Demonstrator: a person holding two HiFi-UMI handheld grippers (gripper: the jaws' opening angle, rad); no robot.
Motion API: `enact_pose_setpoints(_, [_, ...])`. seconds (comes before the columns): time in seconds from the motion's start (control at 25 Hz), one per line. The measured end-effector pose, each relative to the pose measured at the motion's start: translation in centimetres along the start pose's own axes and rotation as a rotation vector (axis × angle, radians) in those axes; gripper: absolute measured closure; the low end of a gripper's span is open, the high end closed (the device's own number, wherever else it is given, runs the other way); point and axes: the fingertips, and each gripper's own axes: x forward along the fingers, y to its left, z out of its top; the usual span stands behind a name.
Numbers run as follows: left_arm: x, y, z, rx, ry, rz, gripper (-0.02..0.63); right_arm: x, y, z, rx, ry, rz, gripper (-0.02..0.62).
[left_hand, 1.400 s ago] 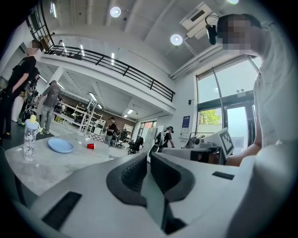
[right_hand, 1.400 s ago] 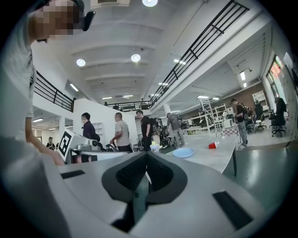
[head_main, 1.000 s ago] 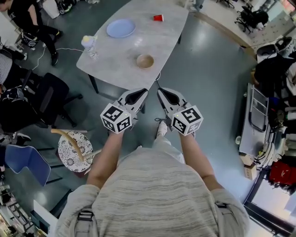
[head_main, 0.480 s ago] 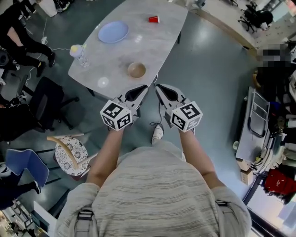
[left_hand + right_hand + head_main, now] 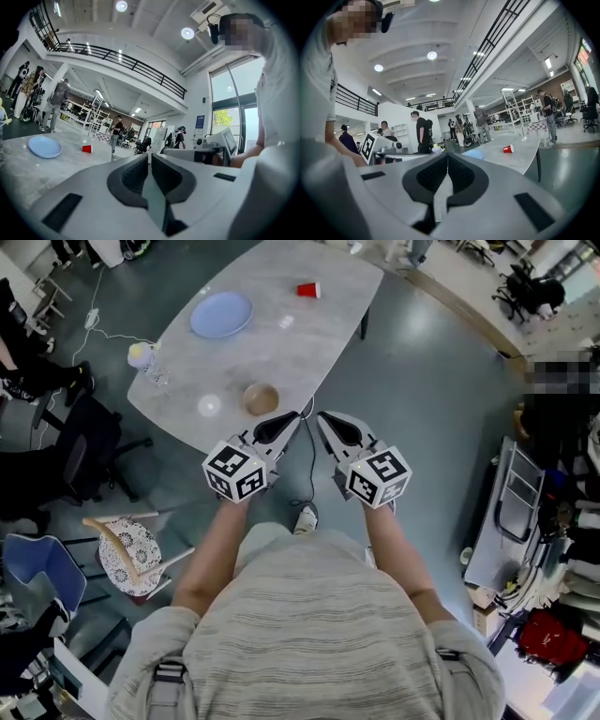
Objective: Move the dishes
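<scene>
Head view: you have closed on the worktop; the bowl now sits just ahead of left gripper and right gripper. Left gripper view: jaws together, empty. Right gripper view: likewise. No dish taken.

Two dishes on the grey worktop.
A pale blue plate lies flat toward the far side. A small brown bowl stands upright near the close edge, well apart from it.
</scene>
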Motion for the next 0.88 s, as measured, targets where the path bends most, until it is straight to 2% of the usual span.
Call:
enact_pose_setpoints(0.2, [2.4, 1.6, 0.2, -0.005, 0.006, 0.032, 0.568, 0.7, -3.4, 0.2, 0.026, 0.017, 0.008, 0.577])
enact_pose_setpoints(0.4, [3.3, 4.2, 0.5, -0.008, 0.007, 0.078, 0.568, 2.7, -4.7, 0.2, -0.007, 0.035, 0.046, 0.577])
enact_pose_setpoints(0.88, [4.2, 16.4, 3.5, -0.05, -0.039, 0.179, 0.568, 14.7, -7.1, 1.9, -0.068, 0.115, 0.163, 0.577])
